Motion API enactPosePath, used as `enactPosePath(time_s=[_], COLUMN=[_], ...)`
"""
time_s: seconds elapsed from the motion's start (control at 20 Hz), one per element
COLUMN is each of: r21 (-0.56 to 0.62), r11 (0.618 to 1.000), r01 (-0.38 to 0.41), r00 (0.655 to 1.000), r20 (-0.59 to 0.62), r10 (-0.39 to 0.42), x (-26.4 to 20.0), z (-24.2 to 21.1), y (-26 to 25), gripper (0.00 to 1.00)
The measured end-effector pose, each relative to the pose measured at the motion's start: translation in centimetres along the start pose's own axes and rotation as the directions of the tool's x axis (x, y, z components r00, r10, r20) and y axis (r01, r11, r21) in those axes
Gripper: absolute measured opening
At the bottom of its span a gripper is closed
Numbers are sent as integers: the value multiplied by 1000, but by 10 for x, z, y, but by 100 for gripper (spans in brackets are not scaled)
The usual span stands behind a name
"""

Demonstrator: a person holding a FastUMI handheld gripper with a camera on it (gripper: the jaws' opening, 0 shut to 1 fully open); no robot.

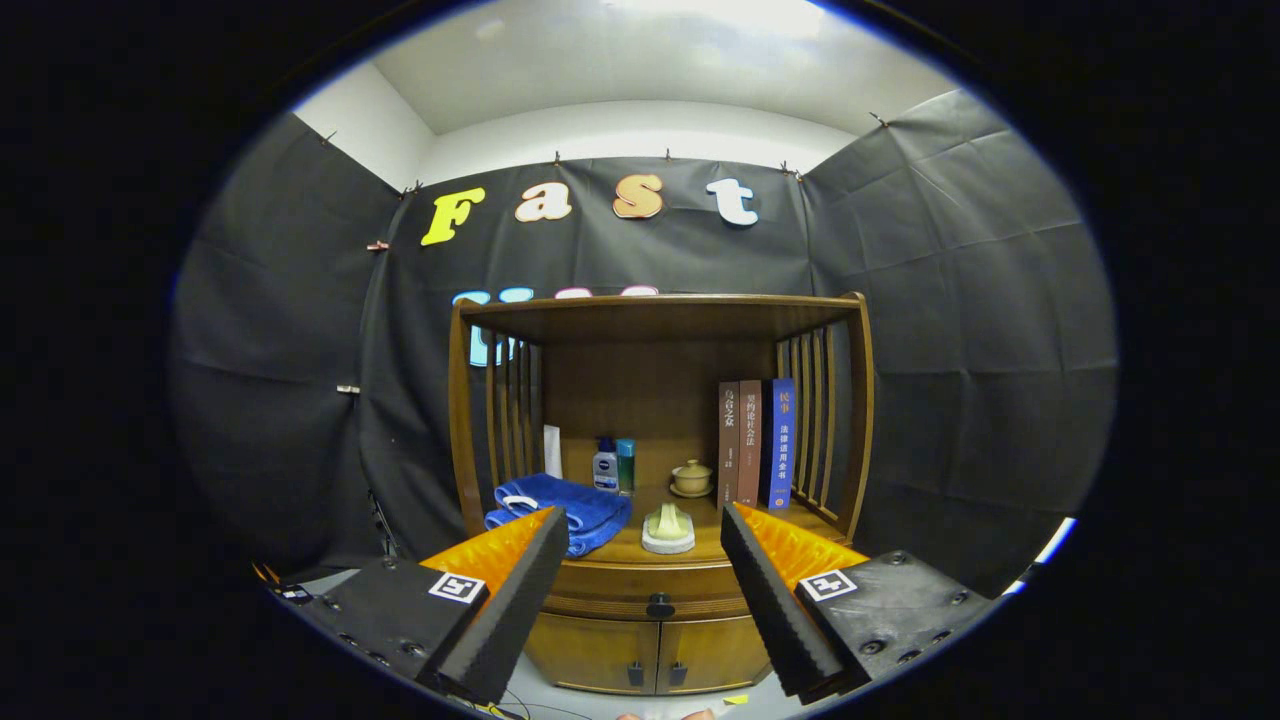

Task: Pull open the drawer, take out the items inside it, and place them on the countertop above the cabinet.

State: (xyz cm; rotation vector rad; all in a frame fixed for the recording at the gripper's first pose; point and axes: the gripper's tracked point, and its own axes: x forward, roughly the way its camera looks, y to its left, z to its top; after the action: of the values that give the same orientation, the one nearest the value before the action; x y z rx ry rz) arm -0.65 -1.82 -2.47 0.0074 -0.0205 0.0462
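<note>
While the gripper (640, 540) hangs with fingers spread wide and holding nothing, the closed drawer (650, 588) sits between and just beyond them, its dark knob (659, 605) centred. Below are two cabinet doors (645, 655). On the surface (700, 545) above lie a blue towel (560, 505), a pale dish (668, 530), two bottles (614, 465), what may be a lidded cup (691, 477), and upright books (757, 443).
</note>
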Motion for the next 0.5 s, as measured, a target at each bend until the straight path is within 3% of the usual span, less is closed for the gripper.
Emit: enactPosePath(time_s=[0.5], r21=[2], r11=[1000], r01=[-1], r00=[1000], r20=[-2], r10=[1], x=[-2], z=[0], y=[4], gripper=[98])
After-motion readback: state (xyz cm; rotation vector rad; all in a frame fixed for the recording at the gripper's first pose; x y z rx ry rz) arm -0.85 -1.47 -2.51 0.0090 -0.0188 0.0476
